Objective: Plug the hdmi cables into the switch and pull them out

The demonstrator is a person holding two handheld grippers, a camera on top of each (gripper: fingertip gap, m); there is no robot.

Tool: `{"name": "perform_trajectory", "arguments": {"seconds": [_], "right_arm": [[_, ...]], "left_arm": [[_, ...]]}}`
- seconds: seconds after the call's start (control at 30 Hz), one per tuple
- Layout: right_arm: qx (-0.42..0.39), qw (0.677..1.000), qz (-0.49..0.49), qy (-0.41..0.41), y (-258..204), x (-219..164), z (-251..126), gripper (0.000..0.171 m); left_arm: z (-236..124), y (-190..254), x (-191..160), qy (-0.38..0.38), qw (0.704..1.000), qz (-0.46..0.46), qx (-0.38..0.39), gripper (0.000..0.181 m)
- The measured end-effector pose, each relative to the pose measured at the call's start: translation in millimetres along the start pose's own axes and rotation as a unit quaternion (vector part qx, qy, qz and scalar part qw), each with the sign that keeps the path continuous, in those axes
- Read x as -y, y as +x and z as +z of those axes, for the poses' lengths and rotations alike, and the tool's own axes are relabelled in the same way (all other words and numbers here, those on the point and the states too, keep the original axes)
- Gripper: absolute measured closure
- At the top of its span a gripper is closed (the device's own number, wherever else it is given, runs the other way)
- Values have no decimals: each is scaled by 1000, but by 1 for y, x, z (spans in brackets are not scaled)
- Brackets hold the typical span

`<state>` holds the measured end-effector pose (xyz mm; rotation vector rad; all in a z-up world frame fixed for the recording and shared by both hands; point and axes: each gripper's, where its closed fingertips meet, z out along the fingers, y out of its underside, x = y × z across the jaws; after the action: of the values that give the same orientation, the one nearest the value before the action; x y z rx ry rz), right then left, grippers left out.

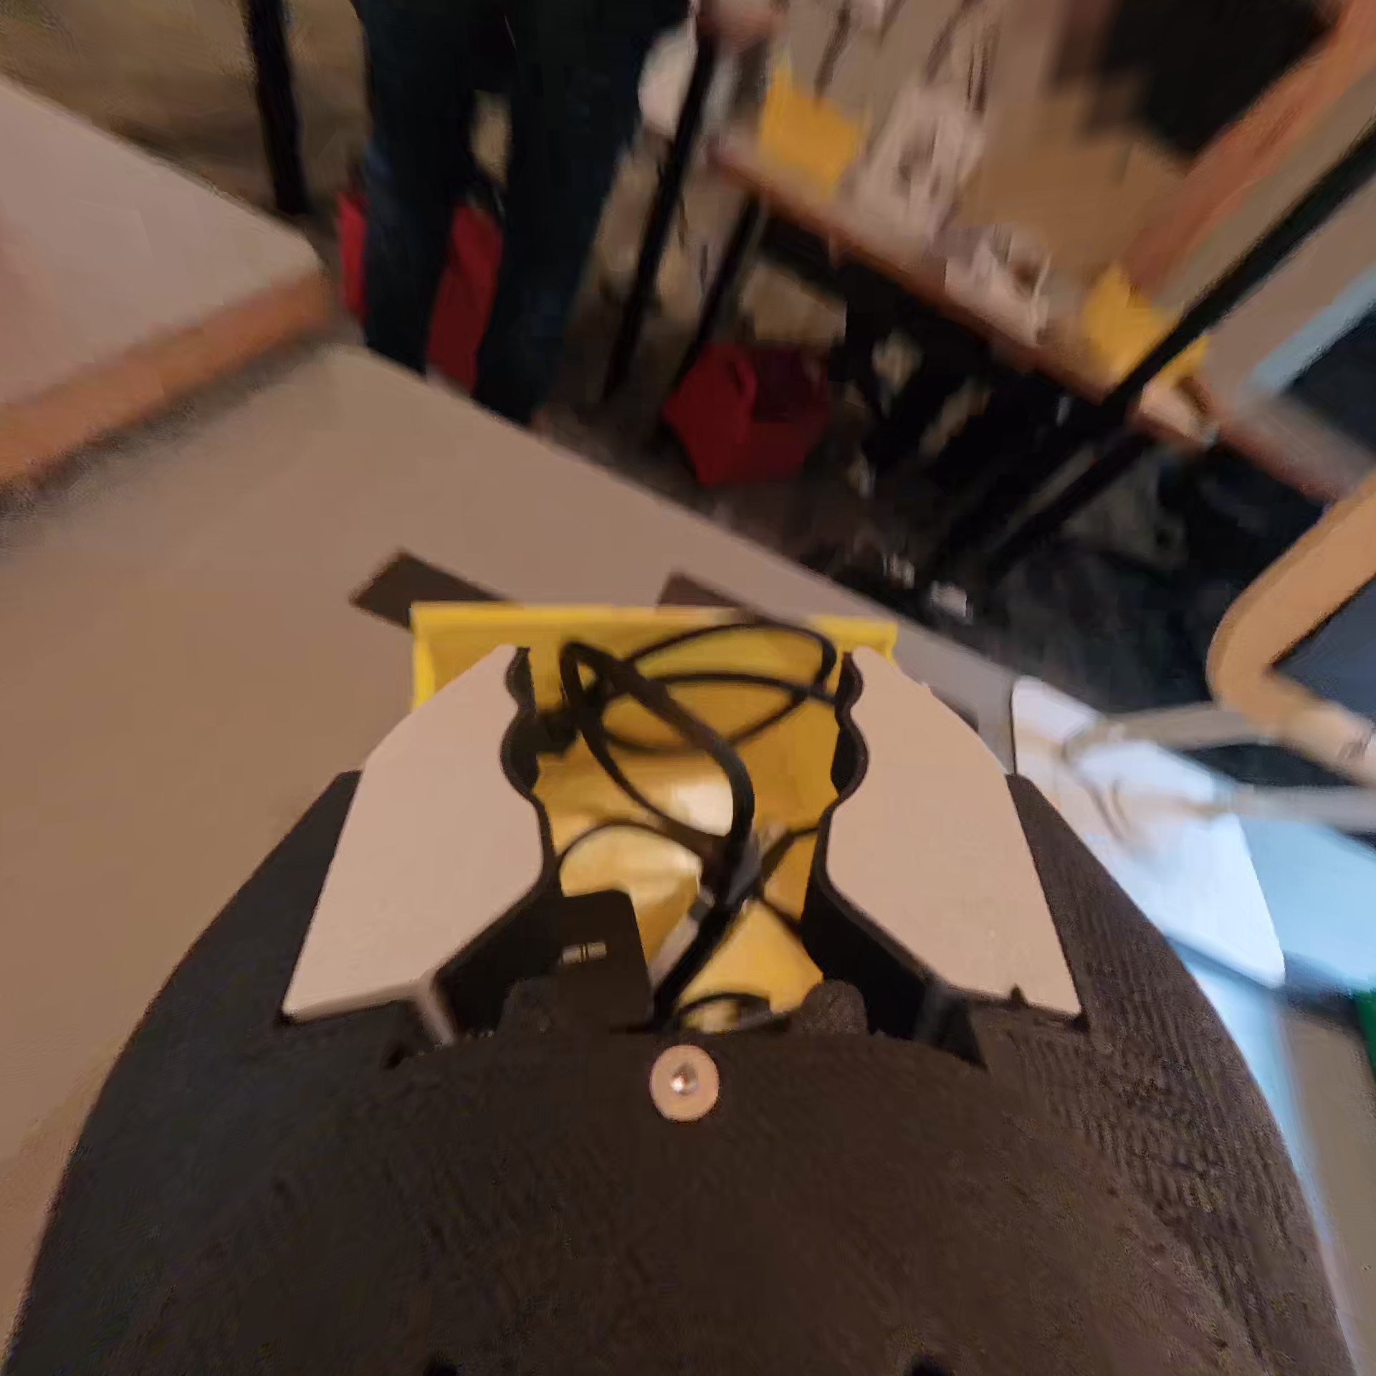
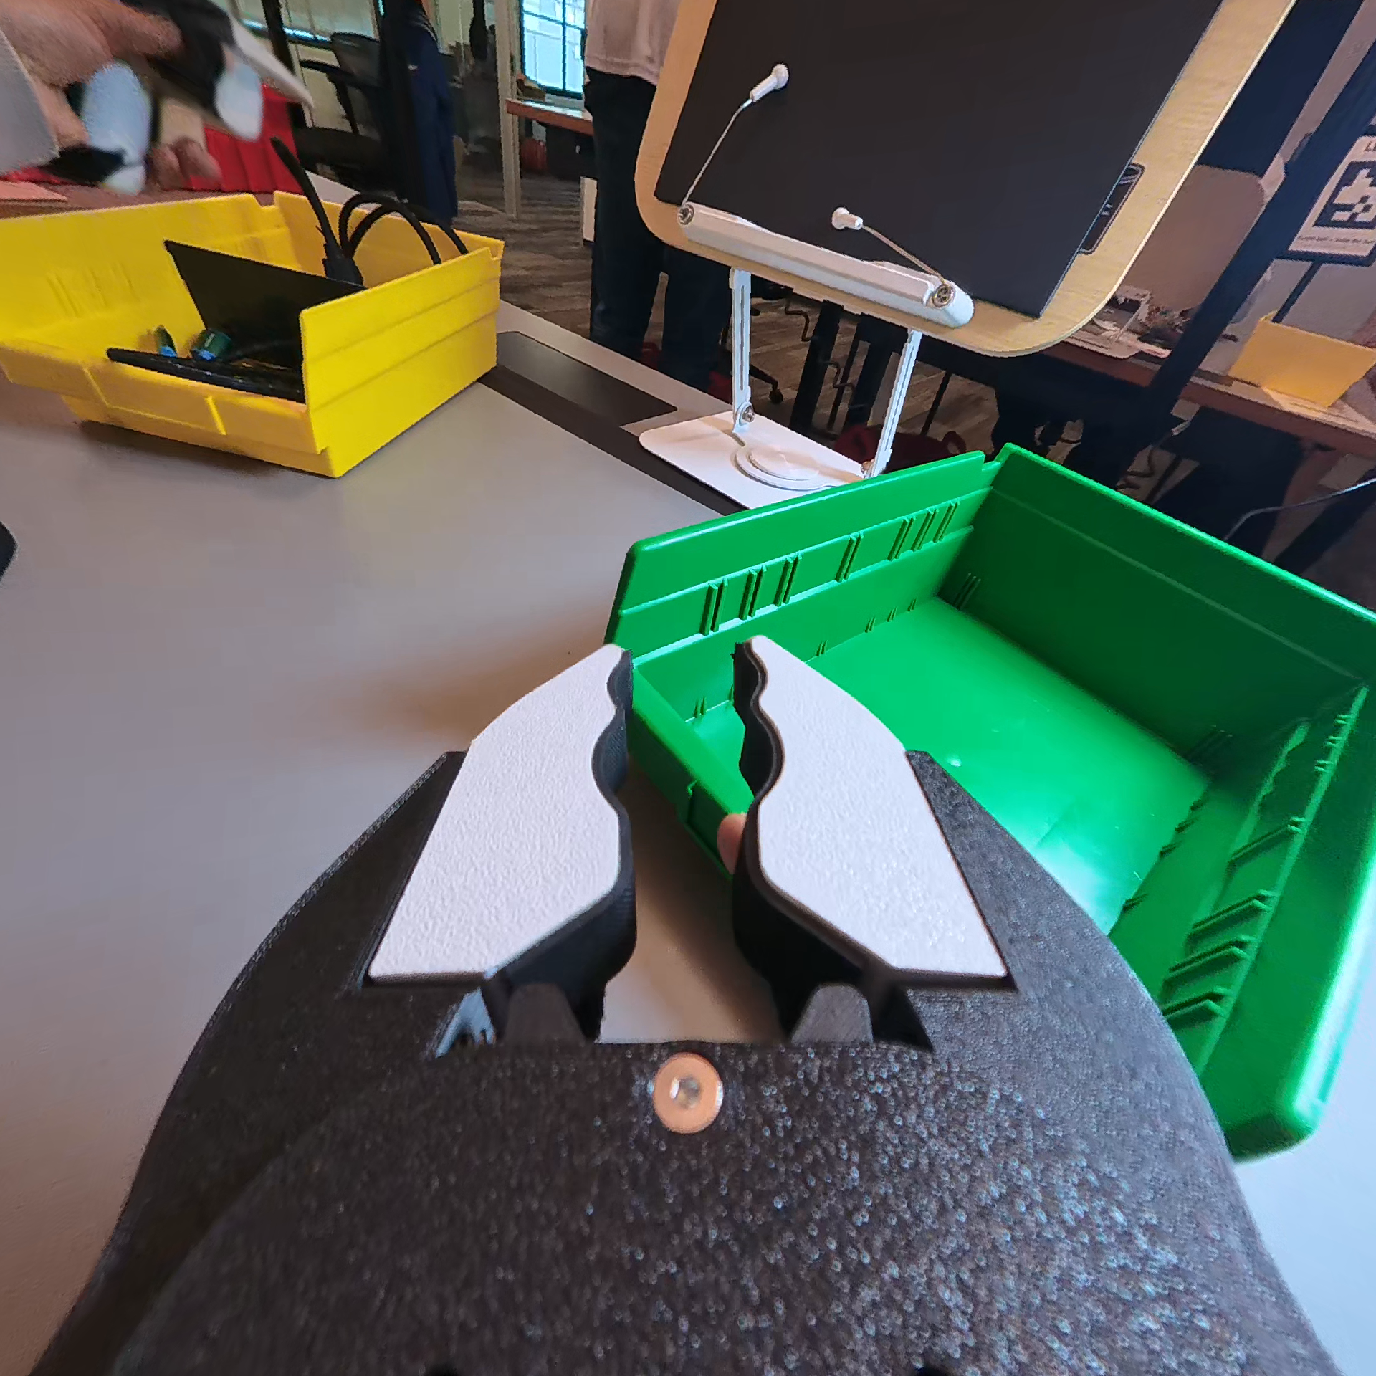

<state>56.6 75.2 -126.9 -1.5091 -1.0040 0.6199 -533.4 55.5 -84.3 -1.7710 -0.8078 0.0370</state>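
left gripper (image 1: 681, 670) spread over yellow bin (image 1: 476, 633), cables (image 1: 670, 715) inside, blurred | right gripper (image 2: 681, 663) spread, empty, at green bin (image 2: 1042, 707)

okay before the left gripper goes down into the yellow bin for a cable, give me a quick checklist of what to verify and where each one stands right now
1. Left gripper open: ok, jaws spread wide above the yellow bin.
2. Cables within reach: ok, black loops lie in the bin right between the fingers.
3. Plug end singled out: cannot tell, the cables are tangled and the left wrist view is blurred.
4. Switch located: cannot tell, a black box sits in the bin but its ports do not show.
5. Right gripper free: ok, open and holding nothing, at the front of the green bin.
6. Green bin free of items: ok.
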Motion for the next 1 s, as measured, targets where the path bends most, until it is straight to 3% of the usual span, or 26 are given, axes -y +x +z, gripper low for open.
{"name": "perform_trajectory", "arguments": {"seconds": [0.07,0.13,0.17,0.23,0.27,0.43,0.63,1.0], "right_arm": [[7,1000,9,-1,-1,0,3,145],[11,1000,10,-5,-4,-2,5,145],[12,1000,7,-8,-5,-3,5,145],[8,1000,-5,-14,-6,-6,4,146],[6,1000,-11,-16,-6,-7,3,146],[13,1000,4,-14,-3,-6,4,146],[23,999,3,-23,-11,-11,9,146],[31,999,-8,-25,-20,-14,14,146]], "left_arm": [[14,5,-32,-82,996,11,-15,102],[25,9,-47,-117,993,17,-19,110],[30,10,-52,-130,991,27,-18,119],[36,13,-55,-139,989,50,-21,158],[38,13,-55,-139,988,61,-20,166],[34,29,-50,-144,981,119,-48,173],[3,69,-22,-108,970,191,-106,178],[-105,162,56,14,929,309,-204,178]]}}
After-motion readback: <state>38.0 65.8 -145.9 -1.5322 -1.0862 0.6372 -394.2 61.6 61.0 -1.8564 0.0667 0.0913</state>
